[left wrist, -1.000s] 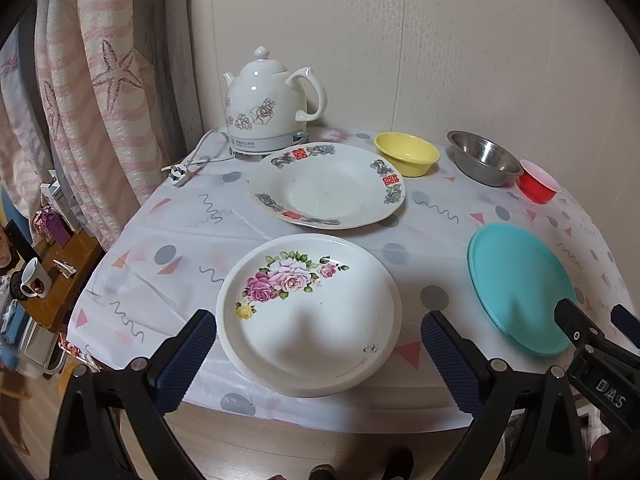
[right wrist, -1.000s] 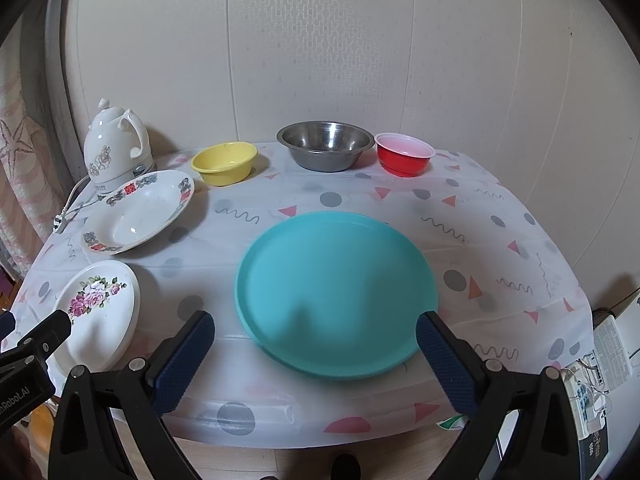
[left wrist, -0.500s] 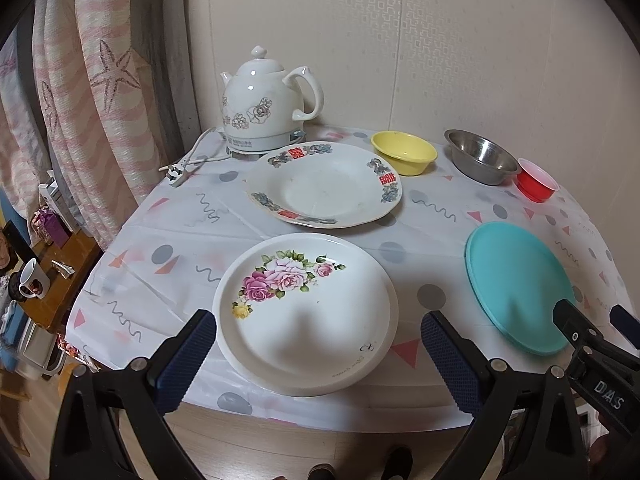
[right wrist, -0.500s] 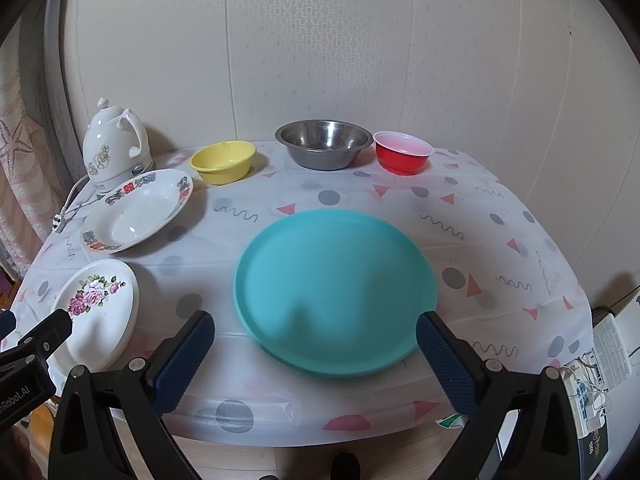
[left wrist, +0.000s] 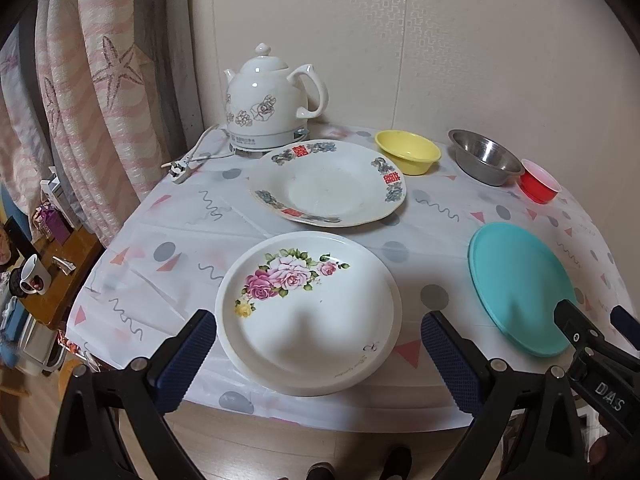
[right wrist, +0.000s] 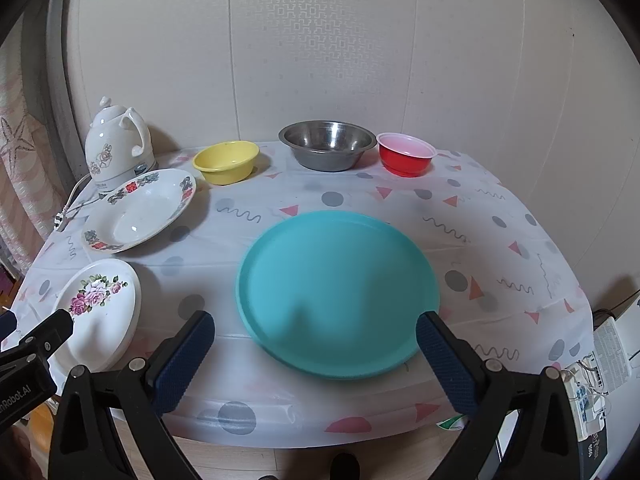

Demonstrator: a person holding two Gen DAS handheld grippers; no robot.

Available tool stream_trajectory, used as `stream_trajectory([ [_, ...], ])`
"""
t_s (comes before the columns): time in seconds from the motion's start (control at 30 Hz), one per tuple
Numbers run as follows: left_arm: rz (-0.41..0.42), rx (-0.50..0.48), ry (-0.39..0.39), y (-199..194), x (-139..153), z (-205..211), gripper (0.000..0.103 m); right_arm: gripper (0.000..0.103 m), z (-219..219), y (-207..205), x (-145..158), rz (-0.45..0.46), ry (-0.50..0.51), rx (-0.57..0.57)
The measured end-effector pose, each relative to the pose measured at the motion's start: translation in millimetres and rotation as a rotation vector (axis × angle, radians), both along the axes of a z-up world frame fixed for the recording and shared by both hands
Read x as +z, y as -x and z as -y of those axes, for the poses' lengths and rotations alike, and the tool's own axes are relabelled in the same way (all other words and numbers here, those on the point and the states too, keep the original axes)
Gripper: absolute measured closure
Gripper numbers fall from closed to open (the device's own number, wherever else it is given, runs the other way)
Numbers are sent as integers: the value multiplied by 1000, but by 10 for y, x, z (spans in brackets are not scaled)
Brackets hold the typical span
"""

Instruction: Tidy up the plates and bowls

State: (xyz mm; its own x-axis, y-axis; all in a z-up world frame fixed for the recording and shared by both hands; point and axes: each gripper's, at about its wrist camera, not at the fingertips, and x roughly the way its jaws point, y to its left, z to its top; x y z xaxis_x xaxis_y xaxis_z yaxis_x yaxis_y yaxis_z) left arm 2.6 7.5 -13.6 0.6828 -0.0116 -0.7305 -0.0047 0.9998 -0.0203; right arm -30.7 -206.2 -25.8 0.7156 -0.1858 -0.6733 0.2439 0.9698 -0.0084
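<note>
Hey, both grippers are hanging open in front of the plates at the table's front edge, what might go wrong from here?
1. The rose plate sits close to the table's front edge; a nudge from the left gripper could push it off.
2. The teal plate lies flat and low, so the right gripper may slip on its rim.

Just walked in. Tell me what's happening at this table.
A person holds two gripper tools over a table of dishes, and nothing is grasped yet. The left tool is open in front of the rose-patterned plate; the right tool is open in front of the teal plate. The yellow bowl, steel bowl and red bowl sit unstacked along the back.
</note>
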Motion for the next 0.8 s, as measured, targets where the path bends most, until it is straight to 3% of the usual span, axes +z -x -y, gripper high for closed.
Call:
stream_trajectory([
  [0.8,-3,-7,-2,11,-45,43,0,0,11,-18,-10,-3,-1,3],
])
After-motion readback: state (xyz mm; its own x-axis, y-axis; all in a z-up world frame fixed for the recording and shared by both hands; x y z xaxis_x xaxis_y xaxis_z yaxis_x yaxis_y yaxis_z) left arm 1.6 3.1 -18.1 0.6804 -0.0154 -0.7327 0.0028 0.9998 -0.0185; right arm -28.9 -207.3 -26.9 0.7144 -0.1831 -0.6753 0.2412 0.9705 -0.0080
